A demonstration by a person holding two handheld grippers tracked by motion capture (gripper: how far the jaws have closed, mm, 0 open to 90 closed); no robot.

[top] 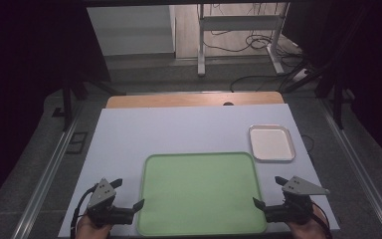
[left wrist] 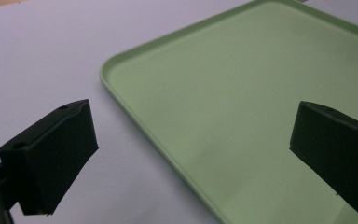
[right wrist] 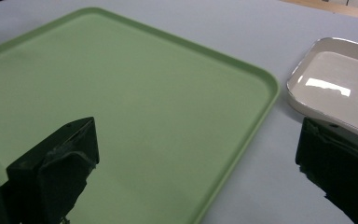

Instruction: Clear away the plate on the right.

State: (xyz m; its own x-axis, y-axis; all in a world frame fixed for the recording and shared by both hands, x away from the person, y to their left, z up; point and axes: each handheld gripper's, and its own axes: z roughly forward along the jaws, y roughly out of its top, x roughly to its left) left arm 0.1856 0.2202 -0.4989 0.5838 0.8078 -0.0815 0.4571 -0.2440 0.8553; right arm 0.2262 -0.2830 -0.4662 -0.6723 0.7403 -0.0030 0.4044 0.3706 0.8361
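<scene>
At the near edge of the table, the left gripper [top: 128, 193] sits low beside the left rim of the green tray [top: 204, 191], its jaws spread wide with nothing between them. One jaw reaches over the pale table surface while the other points in toward the tray's edge. The person's left hand [top: 87, 227] comes in from the bottom, wrapped around the black body under the grey three-cornered plate, and a cable trails off behind it. In the left gripper view [left wrist: 191, 140] the two black jaws rise well apart, blocky and matte, one over the table and one over the tray's floor, so the tray's rounded corner lies between them.

The right gripper [top: 270, 191] mirrors this pose at the tray's right rim, jaws equally wide and holding nothing, with the right hand [top: 306, 228] gripping it from below. In the right gripper view [right wrist: 198, 154] one jaw stands over the green floor and the other over the table close to the white tray [right wrist: 340, 84].

The green tray lies flat in the near middle of the table [top: 179, 129], between the two grippers. It is a broad, smooth plastic rectangle with rounded corners and a low raised lip, its floor bare. The white tray is smaller, glossy, also rounded at the corners, and rests just beyond the green tray's far right corner, near it but apart. The table top is a matte, pale lavender-grey sheet, with a strip of wood showing along its far edge.
</scene>
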